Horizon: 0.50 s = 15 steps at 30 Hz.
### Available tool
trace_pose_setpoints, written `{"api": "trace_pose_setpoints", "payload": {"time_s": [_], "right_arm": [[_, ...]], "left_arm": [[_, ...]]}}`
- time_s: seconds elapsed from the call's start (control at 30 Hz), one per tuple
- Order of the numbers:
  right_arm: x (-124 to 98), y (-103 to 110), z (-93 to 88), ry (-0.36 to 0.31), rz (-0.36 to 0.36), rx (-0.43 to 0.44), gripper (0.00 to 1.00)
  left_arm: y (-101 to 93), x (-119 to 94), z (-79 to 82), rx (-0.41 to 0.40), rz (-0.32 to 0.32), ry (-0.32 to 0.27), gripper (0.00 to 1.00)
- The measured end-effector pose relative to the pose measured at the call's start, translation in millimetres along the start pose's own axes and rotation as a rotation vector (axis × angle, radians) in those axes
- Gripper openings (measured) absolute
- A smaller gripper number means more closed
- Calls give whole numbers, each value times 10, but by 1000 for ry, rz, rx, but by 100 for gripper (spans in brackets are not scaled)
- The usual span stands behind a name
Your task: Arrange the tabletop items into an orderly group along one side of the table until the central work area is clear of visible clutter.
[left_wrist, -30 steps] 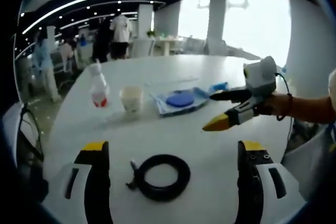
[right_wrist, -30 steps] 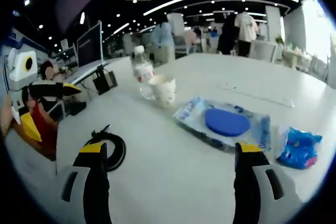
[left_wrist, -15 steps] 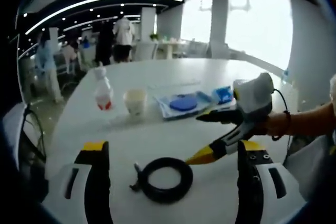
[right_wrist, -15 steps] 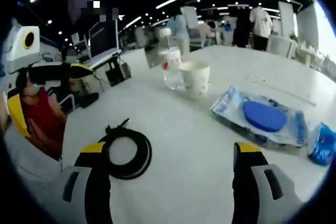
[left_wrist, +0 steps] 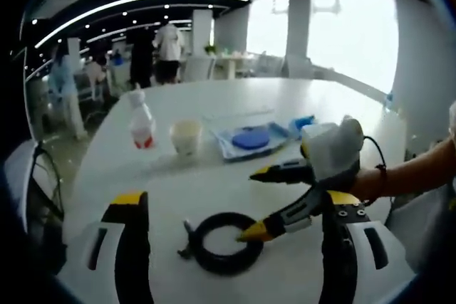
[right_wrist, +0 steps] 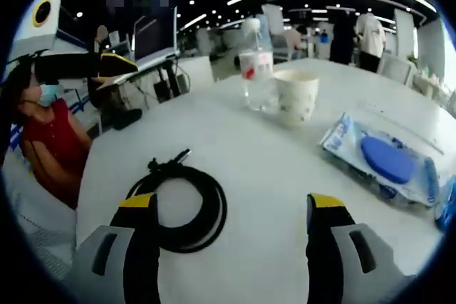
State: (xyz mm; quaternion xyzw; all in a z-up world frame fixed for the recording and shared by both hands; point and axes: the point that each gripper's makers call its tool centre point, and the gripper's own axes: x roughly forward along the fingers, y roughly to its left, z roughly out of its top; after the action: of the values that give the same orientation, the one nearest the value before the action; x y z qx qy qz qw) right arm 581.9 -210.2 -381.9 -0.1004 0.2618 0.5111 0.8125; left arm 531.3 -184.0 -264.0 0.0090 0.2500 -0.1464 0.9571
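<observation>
The coiled black cable (right_wrist: 182, 204) lay near on the white table (right_wrist: 285, 197), left of bottle (right_wrist: 257, 69), paper cup (right_wrist: 296, 95) and blue packet (right_wrist: 385, 158). The right gripper (right_wrist: 226, 222), jaws wide, hovered over it; the left gripper (left_wrist: 228, 229) stood equally wide. Next, probably, closing on the coil.

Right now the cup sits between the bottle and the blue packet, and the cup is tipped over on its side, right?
Not quite. The cup stands upright, as the right gripper view shows. It does sit between the bottle and the blue packet.
</observation>
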Motion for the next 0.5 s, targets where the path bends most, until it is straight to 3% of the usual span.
{"api": "trace_pose_setpoints", "payload": {"time_s": [0.1, 0.27, 0.37, 0.5], "right_arm": [[39, 22, -5, 4, 2, -1, 78], [91, 25, -89, 45, -14, -15, 60], [97, -43, -109, 65, -51, -101, 50], [124, -10, -95, 68, -54, -97, 47]], "left_arm": [[1, -2, -12, 6, 2, 7, 98], [1, -4, -7, 8, 4, 3, 98], [-12, 2, -15, 10, 0, 7, 98], [-24, 8, -20, 14, -3, 10, 98]]}}
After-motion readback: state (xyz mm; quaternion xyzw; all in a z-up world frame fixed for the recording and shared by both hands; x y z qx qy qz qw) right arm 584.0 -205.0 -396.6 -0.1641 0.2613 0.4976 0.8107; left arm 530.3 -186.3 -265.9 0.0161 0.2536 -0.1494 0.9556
